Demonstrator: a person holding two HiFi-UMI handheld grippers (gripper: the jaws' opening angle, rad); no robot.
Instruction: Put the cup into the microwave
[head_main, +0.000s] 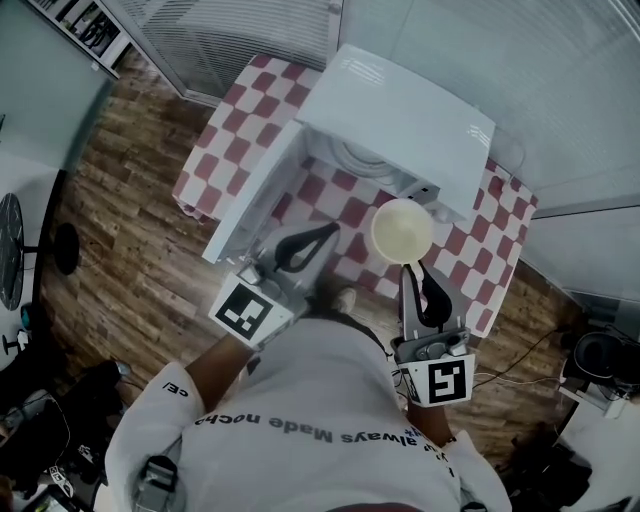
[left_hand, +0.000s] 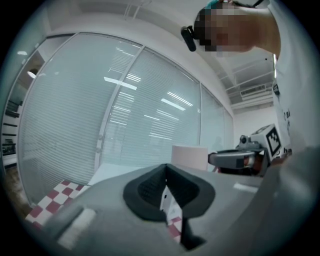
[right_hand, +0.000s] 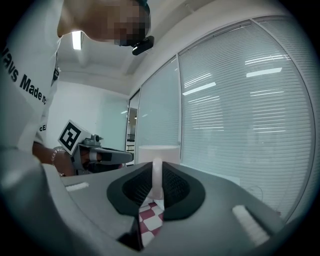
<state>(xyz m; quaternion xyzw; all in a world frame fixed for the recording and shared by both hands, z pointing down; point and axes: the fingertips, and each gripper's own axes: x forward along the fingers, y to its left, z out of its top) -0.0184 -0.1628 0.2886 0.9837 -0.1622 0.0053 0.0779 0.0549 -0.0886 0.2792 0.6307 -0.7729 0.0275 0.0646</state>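
A cream cup (head_main: 402, 230) hangs above the checkered table, just in front of the white microwave (head_main: 400, 120), whose door (head_main: 255, 195) swings open to the left. My right gripper (head_main: 410, 272) is shut on the cup's handle (right_hand: 157, 181), and the cup body (right_hand: 159, 152) rises beyond the jaws. My left gripper (head_main: 325, 232) is shut and holds nothing, near the open door's inner side. From the left gripper (left_hand: 166, 172) the cup (left_hand: 189, 156) and the right gripper (left_hand: 235, 159) show to the right.
The table wears a red-and-white checkered cloth (head_main: 215, 160). Blinds and glass walls stand behind the microwave. A wood floor (head_main: 120, 250) surrounds the table, with a black stool (head_main: 12, 250) at left and cables and gear at lower right.
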